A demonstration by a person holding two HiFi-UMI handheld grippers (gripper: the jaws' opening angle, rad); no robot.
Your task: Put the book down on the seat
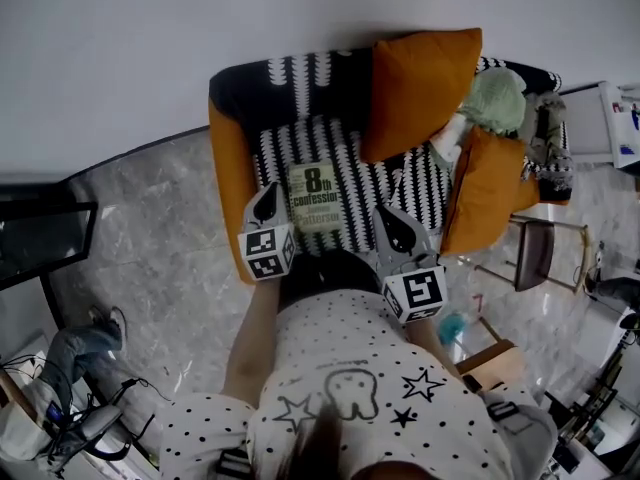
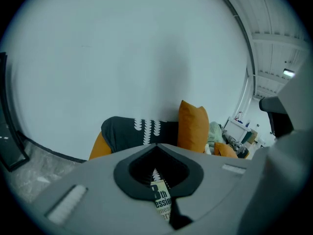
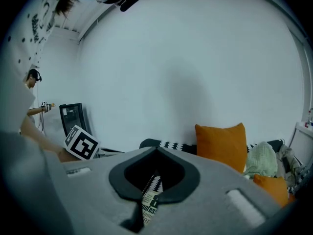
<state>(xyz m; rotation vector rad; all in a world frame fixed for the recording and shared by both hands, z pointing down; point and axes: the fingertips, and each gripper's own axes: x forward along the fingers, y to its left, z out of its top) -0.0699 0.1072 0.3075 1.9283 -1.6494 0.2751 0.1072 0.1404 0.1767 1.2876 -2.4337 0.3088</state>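
The book (image 1: 317, 197), pale green with a big "8th confession" title, lies flat on the black-and-white patterned seat (image 1: 350, 173) of an orange-sided armchair. My left gripper (image 1: 267, 192) hovers shut just off the book's left edge, holding nothing. To the book's right, my right gripper (image 1: 391, 215) is also shut and empty. In the left gripper view the book (image 2: 162, 200) shows through the opening behind the closed jaws of the left gripper (image 2: 156, 147). The right gripper view gives the same sight of the book (image 3: 149, 202) past the right gripper (image 3: 156, 151).
An orange cushion (image 1: 420, 88) leans on the chair back and another (image 1: 482, 190) on the right arm, beside a pale green soft bundle (image 1: 497, 98). A small chair (image 1: 536, 253) stands right of the armchair. A dark frame (image 1: 40, 236) is at left on the marble floor.
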